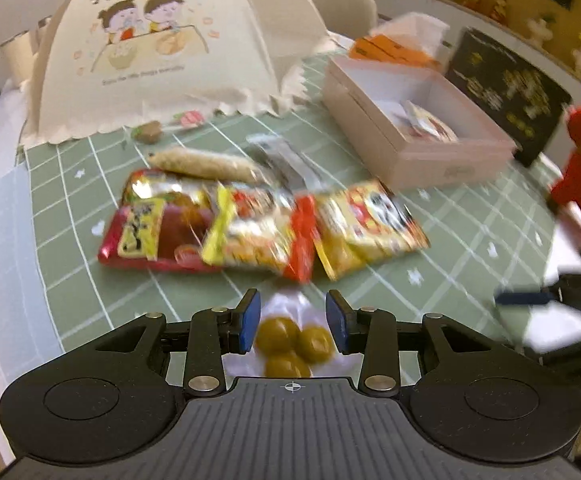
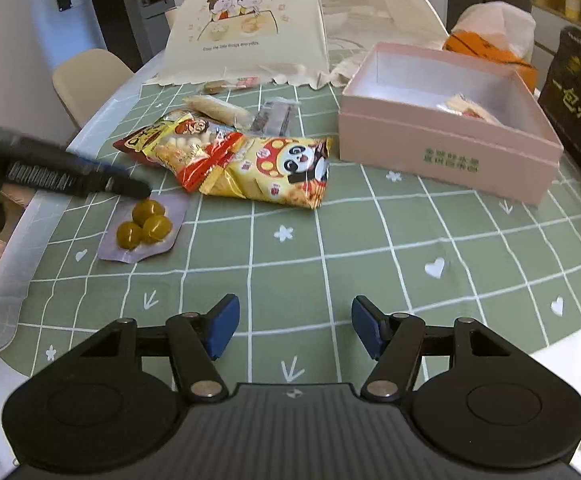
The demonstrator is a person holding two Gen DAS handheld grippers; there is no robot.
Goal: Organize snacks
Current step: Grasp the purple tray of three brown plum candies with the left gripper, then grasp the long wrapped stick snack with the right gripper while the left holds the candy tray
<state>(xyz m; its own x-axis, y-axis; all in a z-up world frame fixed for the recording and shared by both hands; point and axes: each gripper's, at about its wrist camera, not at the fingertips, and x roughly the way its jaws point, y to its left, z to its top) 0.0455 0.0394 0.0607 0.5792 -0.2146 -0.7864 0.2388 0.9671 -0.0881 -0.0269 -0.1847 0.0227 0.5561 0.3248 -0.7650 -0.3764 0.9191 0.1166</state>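
The left gripper sits low over the clear, purple-tinted pouch of three olive-green round sweets near the table's near-left edge. Its blue pads flank the pouch with a gap each side, so it's nearly closed but not pressing yet. In the right wrist view the pouch lies flat on the green checked tablecloth and a dark blurred finger reaches its far end. Looks like the approach to a pinch, prob. aimed at the flat film edge since the sweets themselves would roll.

The right gripper hangs about half open over bare cloth toward the near edge, holding nothing (likely waiting its turn).

Rest of the snacks are heaped mid-table: a red-and-yellow foil packet, a yellow packet with red ends, a yellow panda-print bag, a beige wrapped roll and a grey-clear wrapper behind.

The open pink cardboard box sits toward the far-right edge, w/ a few small packets already in its far corner, so it's presumably the destination. It's mostly empty, and the task seems early.

A cream fabric food cover with cartoon children stands at the far edge.
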